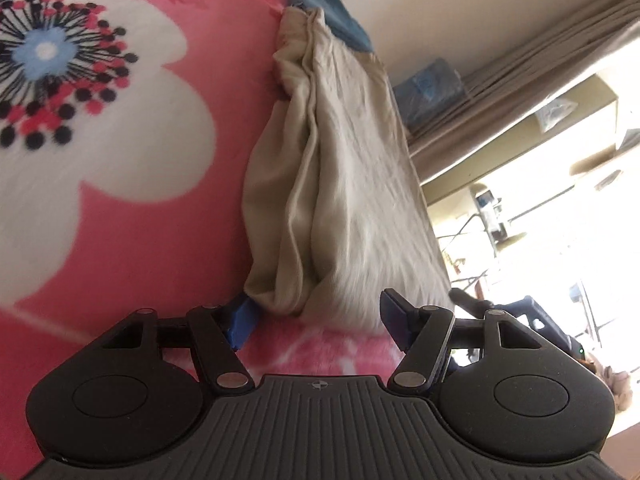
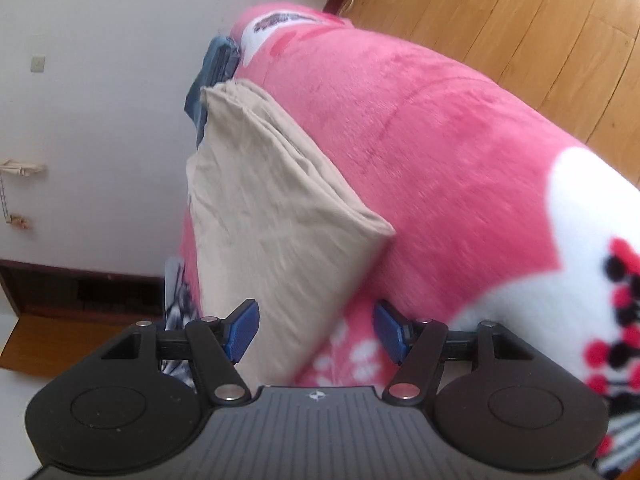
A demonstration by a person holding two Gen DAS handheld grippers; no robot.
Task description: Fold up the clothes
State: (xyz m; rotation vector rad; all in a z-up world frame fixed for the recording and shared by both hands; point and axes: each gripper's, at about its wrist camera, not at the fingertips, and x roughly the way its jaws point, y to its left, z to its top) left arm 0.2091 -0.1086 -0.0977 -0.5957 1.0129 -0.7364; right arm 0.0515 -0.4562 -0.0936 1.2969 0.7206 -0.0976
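Both of your grippers are spread wide and grasping nothing. Ahead of your left gripper (image 1: 318, 322), the folded beige garment (image 1: 340, 184) lies on the pink flowered blanket (image 1: 132, 168), its near end sitting just in front of the gap between the blue fingertips (image 1: 242, 322); whether the left pad actually touches the cloth you cannot tell from this view, since the fabric edge and the pad overlap there. The garment runs away from you in a long bundle with a seam ridge down its length, and beyond its far end a blue piece of clothing (image 1: 340, 20) peeks out against the wall. To the right of that gripper, past the garment, pale curtains (image 1: 520, 64) hang beside a bright window area. From your right gripper (image 2: 316, 332), the same beige garment (image 2: 276, 216) reaches forward and slightly left, its near corner coming in between the jaws, closer to the left blue pad (image 2: 242, 330) than to the right one, with blur hiding any contact. The pink blanket (image 2: 460, 168) fills the space ahead and to the right, a dark blue garment (image 2: 214, 72) lies past the beige one's far end, and wooden flooring (image 2: 500, 20) shows beyond the bed edge at upper right.
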